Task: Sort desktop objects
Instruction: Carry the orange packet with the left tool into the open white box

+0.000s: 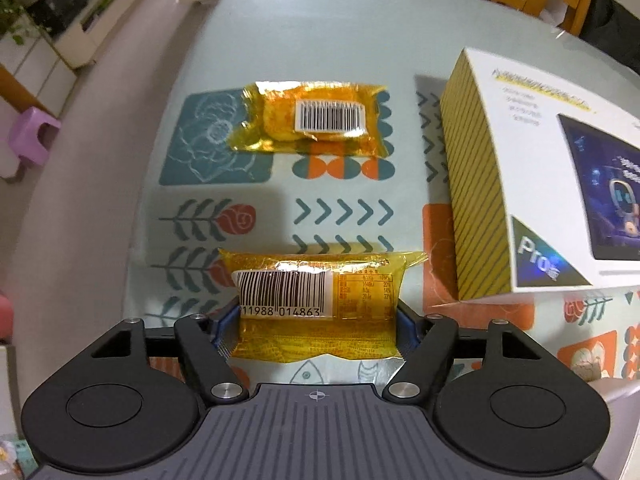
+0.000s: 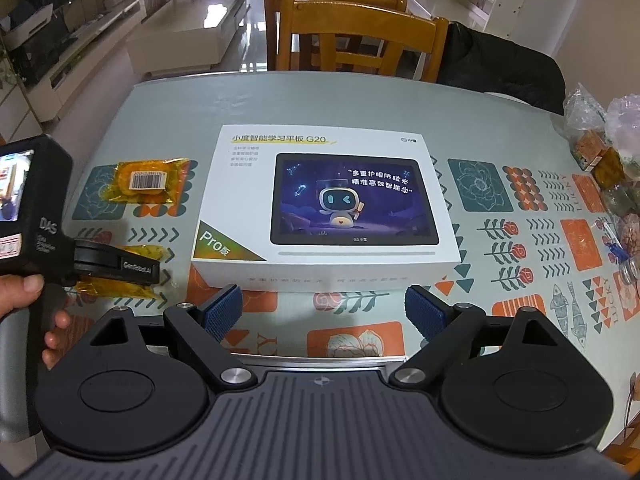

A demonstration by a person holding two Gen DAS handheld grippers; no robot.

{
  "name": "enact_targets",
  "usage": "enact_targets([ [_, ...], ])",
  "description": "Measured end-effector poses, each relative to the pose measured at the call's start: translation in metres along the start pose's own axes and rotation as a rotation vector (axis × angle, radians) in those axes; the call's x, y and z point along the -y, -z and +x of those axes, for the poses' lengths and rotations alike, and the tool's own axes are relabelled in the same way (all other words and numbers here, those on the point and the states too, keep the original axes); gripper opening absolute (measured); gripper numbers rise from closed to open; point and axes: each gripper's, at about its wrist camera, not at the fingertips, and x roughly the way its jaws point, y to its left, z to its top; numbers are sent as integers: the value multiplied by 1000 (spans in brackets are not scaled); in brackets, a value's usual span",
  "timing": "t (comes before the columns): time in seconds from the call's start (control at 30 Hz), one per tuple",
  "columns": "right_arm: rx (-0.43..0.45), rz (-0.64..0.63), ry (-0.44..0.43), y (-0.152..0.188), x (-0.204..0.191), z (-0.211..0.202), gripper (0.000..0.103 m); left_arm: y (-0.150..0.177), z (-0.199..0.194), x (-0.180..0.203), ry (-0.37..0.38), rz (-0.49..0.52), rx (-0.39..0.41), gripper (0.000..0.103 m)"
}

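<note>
L gripper (image 1: 318, 320) clamps near snack pkt (image 1: 316, 304) w/ twin pkt (image 1: 316, 120) at 12 (prob. grouping); R gripper (image 2: 324, 312) spread, holding nothing.

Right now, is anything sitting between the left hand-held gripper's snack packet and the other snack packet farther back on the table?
Nothing visible. The left hand-held gripper holds the near snack packet, and only bare patterned tablecloth lies between it and the far snack packet. The tablet box stands off to the right, clear of that path.

Wooden chairs (image 2: 352, 36) behind patterned table (image 2: 360, 100), glossy floor (image 2: 252, 28) beyond.
</note>
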Motion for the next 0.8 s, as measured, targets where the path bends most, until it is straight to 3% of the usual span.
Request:
enact_targets([
  [0.33,73,-3,-62,11,8,-28,103,17,-53,-5,-5,-63,72,71],
  [0.57,114,-1,-118,24,18,-47,103,56,-94,-4,-15,-68,108,71],
  [0.8,116,-31,-173,42,25,-57,103,104,-115,1,-27,-60,94,71],
])
